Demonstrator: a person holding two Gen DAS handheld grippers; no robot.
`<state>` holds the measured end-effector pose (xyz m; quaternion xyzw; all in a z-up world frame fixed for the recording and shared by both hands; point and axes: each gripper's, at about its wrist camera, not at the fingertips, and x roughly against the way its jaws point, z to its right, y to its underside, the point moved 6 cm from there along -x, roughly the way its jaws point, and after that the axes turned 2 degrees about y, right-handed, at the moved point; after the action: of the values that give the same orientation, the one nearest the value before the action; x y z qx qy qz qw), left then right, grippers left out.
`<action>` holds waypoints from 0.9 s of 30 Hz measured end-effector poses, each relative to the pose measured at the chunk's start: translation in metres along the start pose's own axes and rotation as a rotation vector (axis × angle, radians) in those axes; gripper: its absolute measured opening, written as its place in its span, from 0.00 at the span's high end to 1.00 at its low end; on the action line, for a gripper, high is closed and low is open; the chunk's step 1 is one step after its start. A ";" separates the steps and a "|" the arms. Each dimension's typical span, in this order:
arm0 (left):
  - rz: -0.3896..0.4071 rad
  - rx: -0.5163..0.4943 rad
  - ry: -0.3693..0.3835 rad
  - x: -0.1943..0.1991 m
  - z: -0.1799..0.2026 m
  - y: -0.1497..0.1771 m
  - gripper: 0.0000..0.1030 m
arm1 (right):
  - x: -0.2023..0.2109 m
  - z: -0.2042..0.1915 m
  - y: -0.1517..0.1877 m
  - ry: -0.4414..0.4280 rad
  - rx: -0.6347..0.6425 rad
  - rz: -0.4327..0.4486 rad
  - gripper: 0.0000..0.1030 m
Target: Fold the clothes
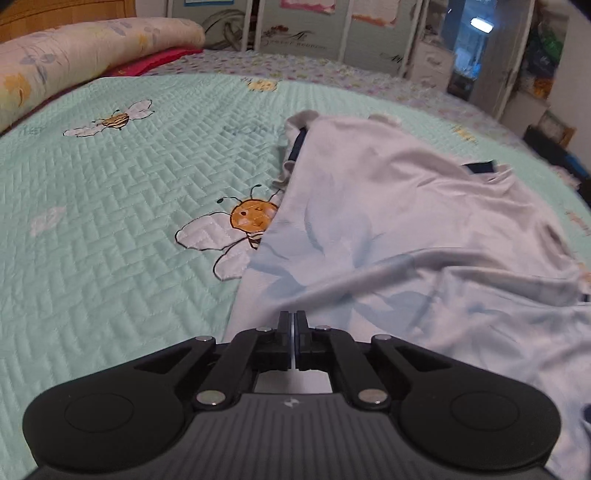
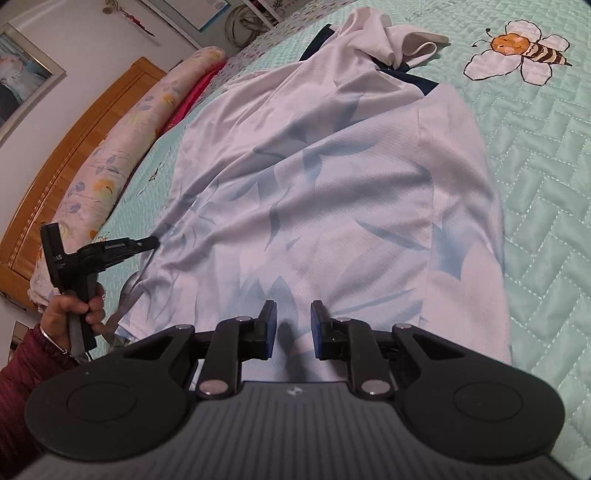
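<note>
Both wrist views are evenly and softly lit from overhead, moderately bright with a cool cast. Ahead of the parted jaws of the right gripper (image 2: 293, 325) a soft dark shadow falls on the shirt (image 2: 332, 177). Far beyond the left gripper (image 1: 294, 325), a glowing lamp (image 1: 481, 24) flares, and the room around it is smeared. Fisheye distortion bows the quilt (image 1: 110, 206), with dark corner vignetting.
</note>
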<state>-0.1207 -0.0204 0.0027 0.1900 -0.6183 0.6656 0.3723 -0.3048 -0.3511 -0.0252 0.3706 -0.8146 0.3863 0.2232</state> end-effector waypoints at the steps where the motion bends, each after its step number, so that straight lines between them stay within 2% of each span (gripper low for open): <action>1: 0.005 0.012 0.001 0.009 -0.003 0.005 0.98 | 0.001 0.000 0.001 -0.002 0.001 0.000 0.80; 2: 0.010 0.025 0.001 0.018 -0.005 0.011 0.97 | 0.002 -0.001 0.003 -0.006 0.000 -0.001 0.80; 5: 0.025 0.062 0.003 0.044 -0.013 0.027 0.84 | 0.008 -0.003 0.007 -0.017 -0.004 0.005 0.80; 10: 0.050 0.124 0.008 0.088 -0.026 0.055 0.83 | 0.041 0.013 0.012 -0.015 -0.095 0.063 0.79; 13: 0.008 0.197 0.110 0.110 -0.009 0.081 0.80 | 0.066 0.024 0.019 -0.017 -0.156 0.093 0.72; 14: 0.009 0.231 0.125 0.112 -0.005 0.087 0.79 | 0.073 0.027 0.023 -0.014 -0.170 0.097 0.71; 17: 0.013 0.386 0.193 0.112 0.003 0.102 0.62 | 0.088 0.034 0.039 -0.022 -0.209 0.091 0.71; 20: 0.037 0.554 0.232 0.097 0.002 0.110 0.57 | 0.092 0.036 0.050 -0.039 -0.244 0.089 0.70; 22: 0.032 0.612 0.206 0.086 0.001 0.113 0.57 | 0.091 0.036 0.056 -0.061 -0.274 0.089 0.67; 24: 0.030 0.655 0.218 0.081 -0.001 0.114 0.53 | 0.091 0.035 0.060 -0.076 -0.298 0.088 0.64; 27: 0.060 0.700 0.196 0.077 -0.002 0.113 0.48 | 0.090 0.033 0.067 -0.082 -0.301 0.079 0.61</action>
<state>-0.2525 0.0066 -0.0195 0.2232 -0.3199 0.8625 0.3225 -0.4153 -0.3876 -0.0178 0.3158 -0.8858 0.2527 0.2274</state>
